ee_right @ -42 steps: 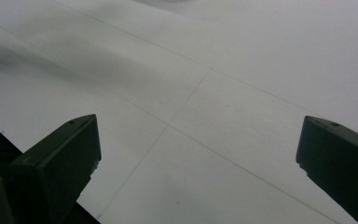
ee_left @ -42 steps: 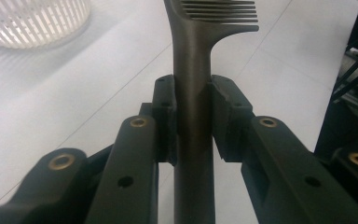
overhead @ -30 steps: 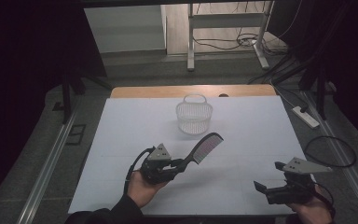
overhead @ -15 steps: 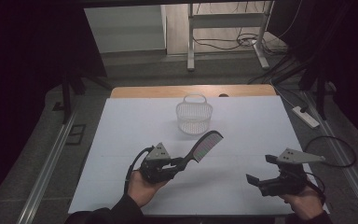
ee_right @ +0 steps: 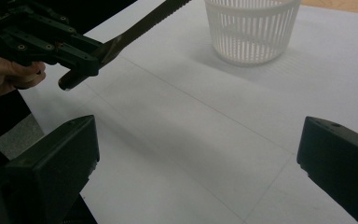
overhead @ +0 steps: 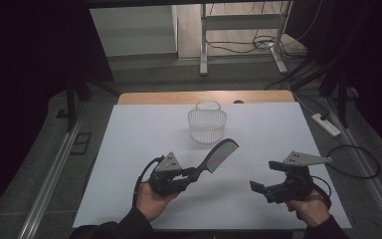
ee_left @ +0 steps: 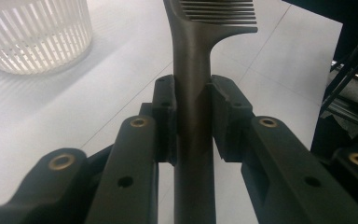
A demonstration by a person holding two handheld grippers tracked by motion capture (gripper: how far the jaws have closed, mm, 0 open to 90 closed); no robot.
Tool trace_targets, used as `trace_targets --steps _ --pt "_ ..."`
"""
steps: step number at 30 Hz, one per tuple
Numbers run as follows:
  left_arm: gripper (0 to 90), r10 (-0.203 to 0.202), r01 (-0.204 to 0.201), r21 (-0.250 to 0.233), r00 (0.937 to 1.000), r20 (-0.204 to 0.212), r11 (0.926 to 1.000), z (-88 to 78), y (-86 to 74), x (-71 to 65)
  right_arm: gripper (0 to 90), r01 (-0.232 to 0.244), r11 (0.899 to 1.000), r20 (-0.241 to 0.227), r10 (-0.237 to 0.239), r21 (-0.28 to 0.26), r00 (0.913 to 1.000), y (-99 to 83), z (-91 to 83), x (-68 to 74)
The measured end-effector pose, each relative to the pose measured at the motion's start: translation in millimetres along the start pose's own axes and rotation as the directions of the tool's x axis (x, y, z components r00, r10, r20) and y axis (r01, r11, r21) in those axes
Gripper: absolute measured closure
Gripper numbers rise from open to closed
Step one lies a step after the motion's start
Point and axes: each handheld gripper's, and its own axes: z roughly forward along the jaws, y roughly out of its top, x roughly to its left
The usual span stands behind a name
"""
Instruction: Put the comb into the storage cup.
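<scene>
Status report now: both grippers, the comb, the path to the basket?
Left gripper shut on comb handle. Right gripper open, empty. Basket upright beyond the comb head, nothing between.

I can read no word, label, brand, number or sign anywhere here.
</scene>
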Motion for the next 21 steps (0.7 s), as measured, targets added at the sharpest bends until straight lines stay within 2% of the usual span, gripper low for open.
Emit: trace_targets --steps 6,12,21 --pt "72.3 0.008 -0.008 -0.001 1.0 -0.005 1.0 0.8 0.1 -1.8 0.0 -0.002 1.0 -0.011 0.002 0.017 0.9999 8.2 9.9 2.2" --pt "72.3 0.014 -0.014 -0.003 0.9999 -0.007 0.9999 0.4 0.3 -2.8 0.0 -0.028 0.999 -0.017 0.029 0.038 0.9994 18.0 20.0 5.7" --pt "72.3 0.023 -0.023 -0.001 0.9997 -0.005 0.9997 1.0 0.7 -4.4 0.0 -0.015 0.997 -0.03 0.018 0.079 0.9994 29.9 34.9 10.5"
